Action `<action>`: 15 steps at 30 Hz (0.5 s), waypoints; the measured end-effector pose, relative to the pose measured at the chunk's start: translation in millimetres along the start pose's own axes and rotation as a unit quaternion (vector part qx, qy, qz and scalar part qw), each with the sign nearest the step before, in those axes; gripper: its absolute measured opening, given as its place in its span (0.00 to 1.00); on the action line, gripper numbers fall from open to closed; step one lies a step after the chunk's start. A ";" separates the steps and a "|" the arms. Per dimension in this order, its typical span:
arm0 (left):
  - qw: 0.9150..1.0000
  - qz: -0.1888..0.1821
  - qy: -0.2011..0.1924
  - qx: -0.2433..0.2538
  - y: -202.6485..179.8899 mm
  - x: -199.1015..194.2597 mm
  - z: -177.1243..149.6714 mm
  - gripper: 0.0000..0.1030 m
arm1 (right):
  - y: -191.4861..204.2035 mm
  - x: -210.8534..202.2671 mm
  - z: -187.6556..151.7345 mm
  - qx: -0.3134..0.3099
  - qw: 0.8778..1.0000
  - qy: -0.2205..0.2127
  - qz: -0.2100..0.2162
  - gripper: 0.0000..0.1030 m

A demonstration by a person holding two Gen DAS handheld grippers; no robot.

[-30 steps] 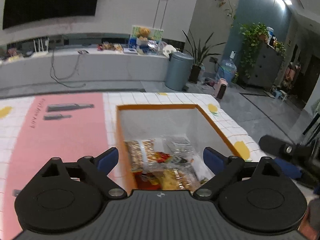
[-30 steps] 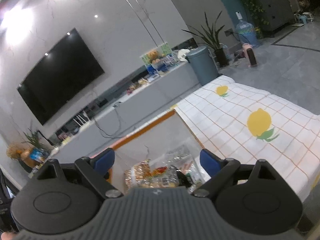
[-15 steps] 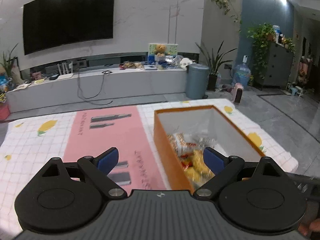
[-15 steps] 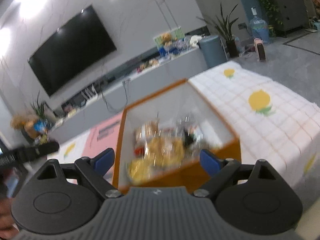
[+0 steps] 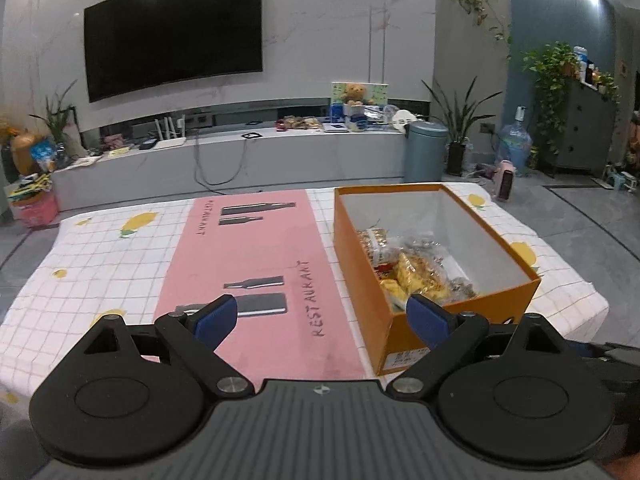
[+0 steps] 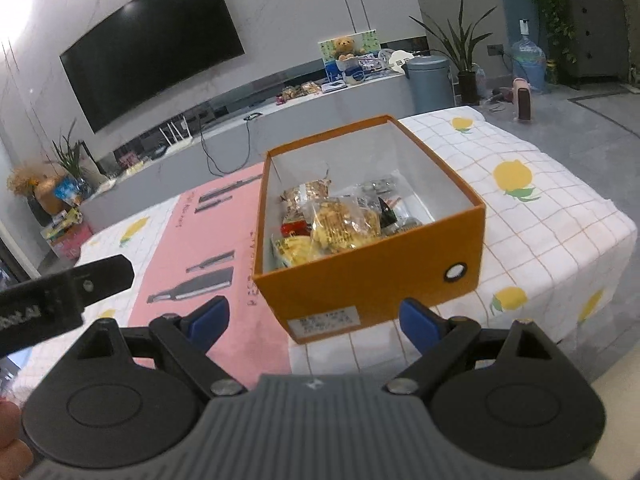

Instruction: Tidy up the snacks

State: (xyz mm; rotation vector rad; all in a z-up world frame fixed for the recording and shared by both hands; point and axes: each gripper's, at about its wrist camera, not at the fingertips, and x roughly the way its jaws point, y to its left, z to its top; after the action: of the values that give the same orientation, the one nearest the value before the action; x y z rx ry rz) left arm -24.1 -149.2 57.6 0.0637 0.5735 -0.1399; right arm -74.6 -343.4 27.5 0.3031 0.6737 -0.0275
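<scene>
An orange cardboard box with a white inside stands on the table, right of a pink mat. Several packaged snacks, mostly yellow and clear bags, lie piled in its near half. My left gripper is open and empty, held back from the table with the box's near left corner in front of its right finger. My right gripper is open and empty too, facing the box's near end wall from short of the table edge. The left tool's dark body shows at the left of the right wrist view.
A white checked cloth with lemon prints covers the table. Beyond it run a long low cabinet under a wall television, a grey bin, plants and a water bottle. The table's near edge drops off at the lower right.
Both grippers have pulled up and back from over the box, where they hung close above the snacks. The whole box and table now show. Both stay open.
</scene>
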 end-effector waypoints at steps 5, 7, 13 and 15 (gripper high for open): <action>1.000 0.004 0.009 -0.001 -6.0 0.1 -13.2 1.00 | 7.6 -7.3 -7.4 -0.028 0.999 0.013 -0.020 0.87; 1.000 0.003 0.013 -0.008 -5.3 0.3 -17.0 1.00 | 9.5 -8.5 -9.1 -0.037 0.999 0.016 -0.028 0.87; 1.000 0.000 0.020 -0.012 -3.7 -1.2 -24.2 1.00 | 9.0 -10.6 -13.9 -0.044 0.998 0.021 -0.038 0.87; 1.000 -0.001 0.023 -0.011 -4.5 0.5 -25.5 1.00 | 9.3 -10.2 -14.7 -0.047 0.998 0.023 -0.042 0.87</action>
State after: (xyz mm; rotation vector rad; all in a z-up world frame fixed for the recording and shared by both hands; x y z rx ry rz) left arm -38.1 -151.2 35.9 0.0444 0.6208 -0.1337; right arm -90.3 -331.1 25.4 0.1857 0.7311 -0.0688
